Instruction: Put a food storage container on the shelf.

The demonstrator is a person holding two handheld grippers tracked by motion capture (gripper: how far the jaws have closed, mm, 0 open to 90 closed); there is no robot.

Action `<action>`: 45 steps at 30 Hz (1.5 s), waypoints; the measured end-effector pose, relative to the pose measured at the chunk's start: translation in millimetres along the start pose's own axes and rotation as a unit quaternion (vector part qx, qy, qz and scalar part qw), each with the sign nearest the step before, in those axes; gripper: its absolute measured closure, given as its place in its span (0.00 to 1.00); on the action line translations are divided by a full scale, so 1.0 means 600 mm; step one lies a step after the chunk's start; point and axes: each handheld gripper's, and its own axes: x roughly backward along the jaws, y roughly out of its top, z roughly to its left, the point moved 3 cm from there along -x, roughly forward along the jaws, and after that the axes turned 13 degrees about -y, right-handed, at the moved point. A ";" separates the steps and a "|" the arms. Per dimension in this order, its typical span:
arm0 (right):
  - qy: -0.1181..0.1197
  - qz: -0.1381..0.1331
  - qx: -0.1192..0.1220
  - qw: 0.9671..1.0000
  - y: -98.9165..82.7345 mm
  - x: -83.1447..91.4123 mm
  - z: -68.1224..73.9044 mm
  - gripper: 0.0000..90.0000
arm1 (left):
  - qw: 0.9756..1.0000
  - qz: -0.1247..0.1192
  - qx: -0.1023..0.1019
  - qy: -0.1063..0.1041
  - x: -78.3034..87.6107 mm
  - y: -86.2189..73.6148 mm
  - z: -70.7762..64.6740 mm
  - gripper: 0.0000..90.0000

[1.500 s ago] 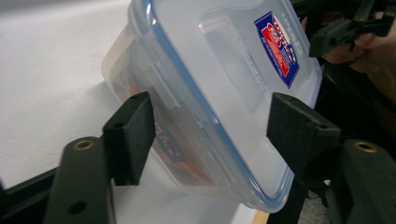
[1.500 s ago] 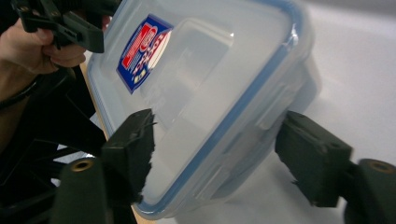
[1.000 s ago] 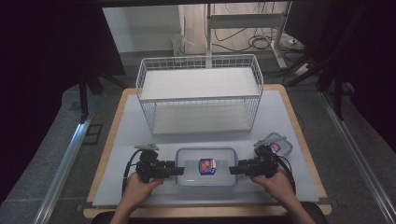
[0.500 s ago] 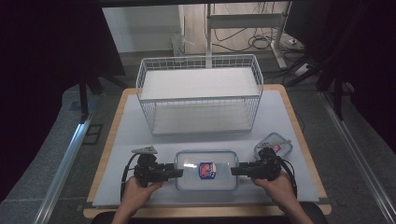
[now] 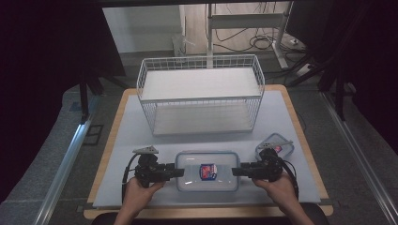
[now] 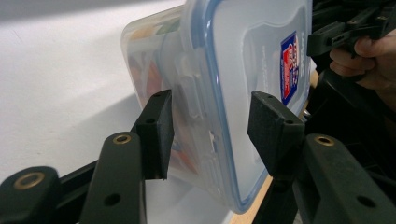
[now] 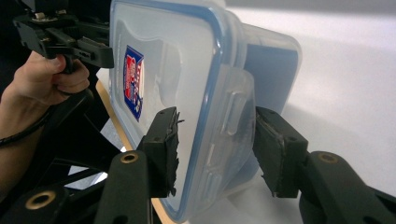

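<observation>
A clear plastic food container (image 5: 206, 171) with a blue-rimmed lid and a red and blue label lies on the white mat near the front edge. My left gripper (image 5: 180, 172) is at its left end and my right gripper (image 5: 234, 171) at its right end, both turned on their sides. In the left gripper view the container's end (image 6: 224, 70) sits between the pads of the left gripper (image 6: 208, 126), one on the lid and one on the latch side. The right gripper (image 7: 215, 140) holds the container's other end (image 7: 187, 70) the same way. Both sets of jaws have just been closing on it.
A white wire basket rack (image 5: 202, 93) stands across the back of the mat. A small lidded container (image 5: 278, 144) lies just behind the right hand. The wooden table edge (image 5: 206, 213) runs close along the front.
Both grippers have slid inward onto the container's ends, and their jaws have closed on it. The container has stayed in place.
</observation>
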 end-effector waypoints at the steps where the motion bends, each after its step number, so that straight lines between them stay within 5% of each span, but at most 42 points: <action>1: -0.003 -0.003 0.005 1.000 0.001 0.001 0.001 0.59 | 1.000 0.000 -0.001 0.002 0.000 0.001 0.000 0.58; 20: -0.012 -0.036 0.016 0.999 0.031 0.011 0.006 0.58 | 1.000 -0.022 -0.017 0.011 0.012 0.032 -0.009 0.58; 28: -0.013 -0.068 0.036 0.997 0.078 0.038 0.021 0.58 | 0.998 -0.040 -0.051 0.024 0.038 0.085 -0.035 0.58; 45: -0.017 -0.105 0.060 0.993 0.174 0.074 0.037 0.58 | 0.994 -0.070 -0.073 0.031 0.077 0.174 -0.056 0.58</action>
